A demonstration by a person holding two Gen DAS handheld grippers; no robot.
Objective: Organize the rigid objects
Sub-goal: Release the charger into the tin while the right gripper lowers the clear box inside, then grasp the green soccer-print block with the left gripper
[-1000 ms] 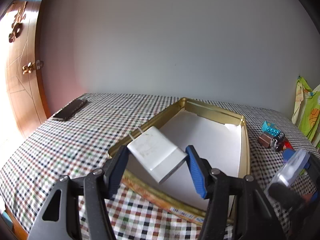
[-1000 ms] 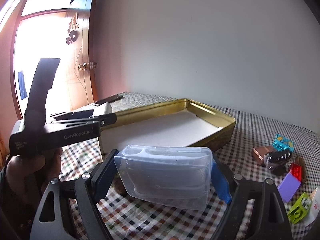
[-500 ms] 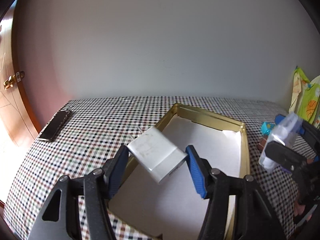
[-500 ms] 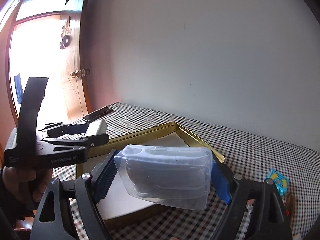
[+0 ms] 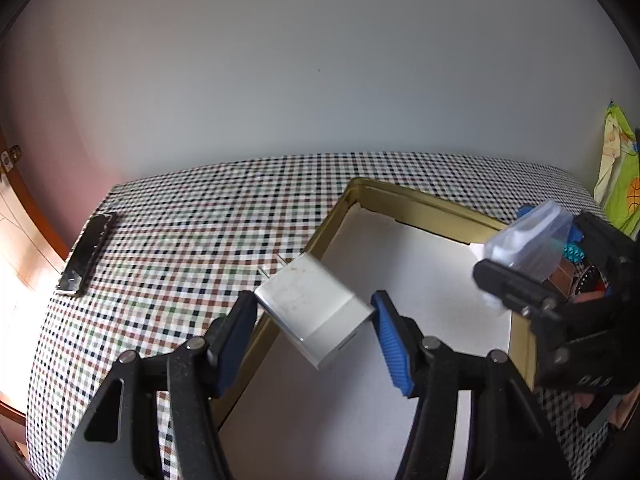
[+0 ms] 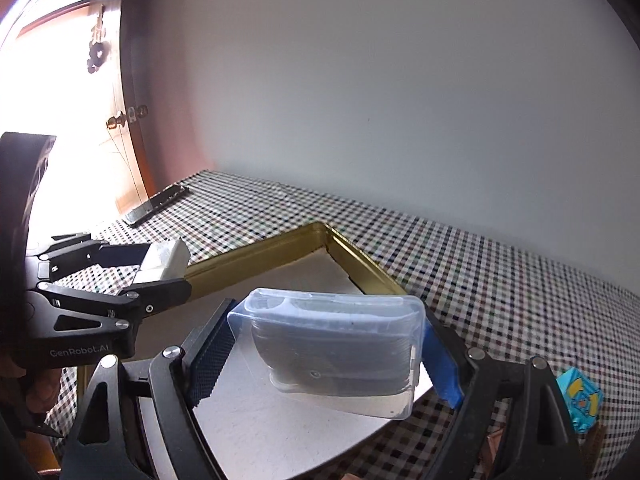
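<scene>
Left tongs: the left gripper (image 5: 314, 322) stood partly closed, its blue pads pressed on both sides of a white charger (image 5: 314, 312); the charger sat tilted, prongs pointing up and away.
Right tongs: the right gripper (image 6: 326, 354) was clamped across the ends of a clear plastic box (image 6: 334, 350) with dark contents; what lay inside could not be told.
Position of loads: both were held in the air above the gold tray (image 5: 424, 204); the charger hung over the tray's left rim, the box over its near right part.
Tray: shallow, gold rim all round, white lining (image 6: 280, 424) bare where it showed.
Edges: the far corner of the rim (image 6: 320, 230) was sharp and fully visible; the near rim was hidden behind the fingers in both views.
Open room: checked tablecloth (image 5: 200, 232) lay bare between the tray and the wall (image 5: 320, 60), and to the tray's left.
Left margin: a flat dark bar (image 5: 86, 252) lay near the cloth's left edge, well apart from the tray.
Right margin: small toy blocks (image 6: 582, 400) lay beside the tray's right side.
Spacing of tongs: the two grippers were near each other but apart.
</scene>
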